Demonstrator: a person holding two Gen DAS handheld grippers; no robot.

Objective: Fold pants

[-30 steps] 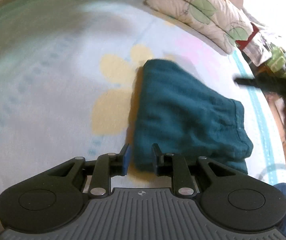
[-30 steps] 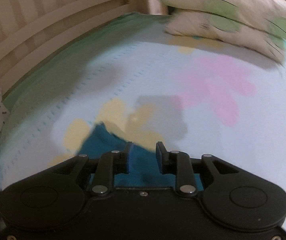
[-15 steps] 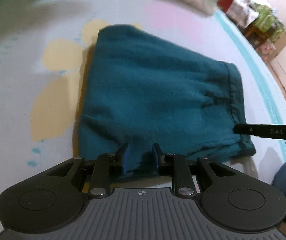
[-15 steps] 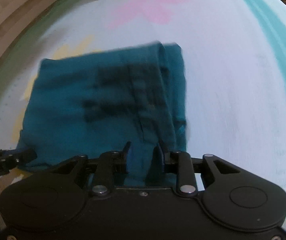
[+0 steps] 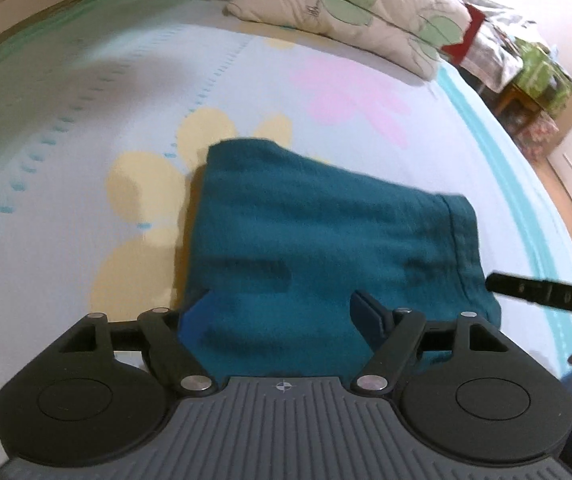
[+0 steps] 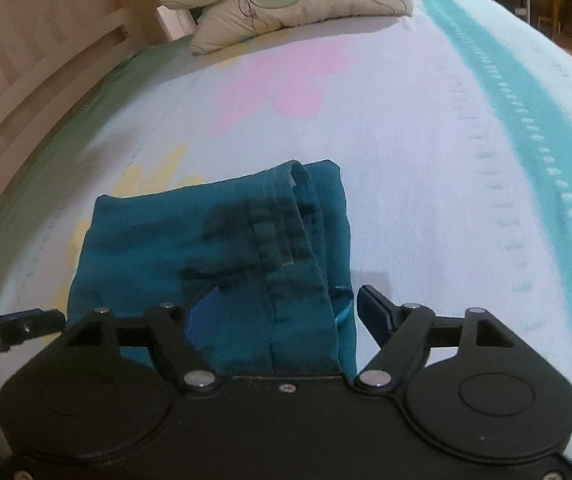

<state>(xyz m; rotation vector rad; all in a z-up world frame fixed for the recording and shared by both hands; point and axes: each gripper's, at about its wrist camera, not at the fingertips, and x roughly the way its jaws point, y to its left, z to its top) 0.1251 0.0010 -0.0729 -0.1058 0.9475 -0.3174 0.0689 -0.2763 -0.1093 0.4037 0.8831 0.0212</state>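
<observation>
The teal pants (image 5: 317, 240) lie folded into a compact rectangle on the bed sheet (image 5: 86, 120). In the right wrist view the pants (image 6: 214, 248) show their waistband and hem layers on the right side. My left gripper (image 5: 282, 316) is open, its fingers spread over the near edge of the pants, holding nothing. My right gripper (image 6: 286, 308) is open too, over the near edge at the waistband side. Each gripper's finger shows at the edge of the other's view.
Two leaf-print pillows (image 5: 345, 12) lie at the head of the bed. A wooden headboard (image 6: 26, 60) runs along the left. The sheet has pink (image 5: 349, 88) and yellow flower prints. Furniture and clutter (image 5: 525, 60) stand beyond the bed's right side.
Both grippers have opened wide since half a second ago. The pants rest folded and flat on the sheet, and both cameras have drawn back a little.
</observation>
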